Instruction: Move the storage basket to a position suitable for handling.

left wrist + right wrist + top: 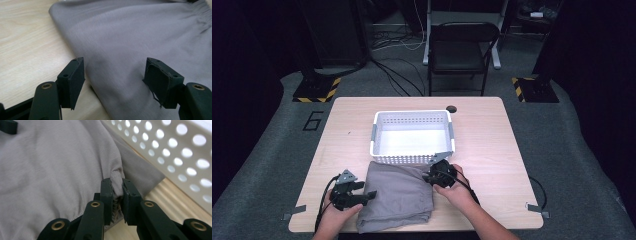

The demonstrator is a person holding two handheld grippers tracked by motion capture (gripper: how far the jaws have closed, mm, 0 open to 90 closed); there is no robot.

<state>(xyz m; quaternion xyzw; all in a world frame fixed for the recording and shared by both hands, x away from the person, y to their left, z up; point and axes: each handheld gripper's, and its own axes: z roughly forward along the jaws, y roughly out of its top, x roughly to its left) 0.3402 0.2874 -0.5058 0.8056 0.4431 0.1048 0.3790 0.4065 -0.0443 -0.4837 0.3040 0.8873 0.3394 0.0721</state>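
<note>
A folded grey cloth [397, 195] lies on the wooden table near its front edge, just in front of a white perforated basket [412, 116]. My right gripper [432, 176] sits at the cloth's far right corner and is shut on a pinched fold of the cloth [115, 176]. The basket wall [175, 152] runs close beside that gripper [117, 192]. My left gripper [368, 192] rests at the cloth's left edge, open. Its jaws stand wide apart over the grey cloth [130, 40], one on the table side and one above the fabric, around the gripper's midpoint [115, 72].
The basket is empty and stands mid-table. Bare wooden tabletop [492, 140] stretches to the right and left of the basket. A black chair [462, 50] and cables are on the floor beyond the far edge.
</note>
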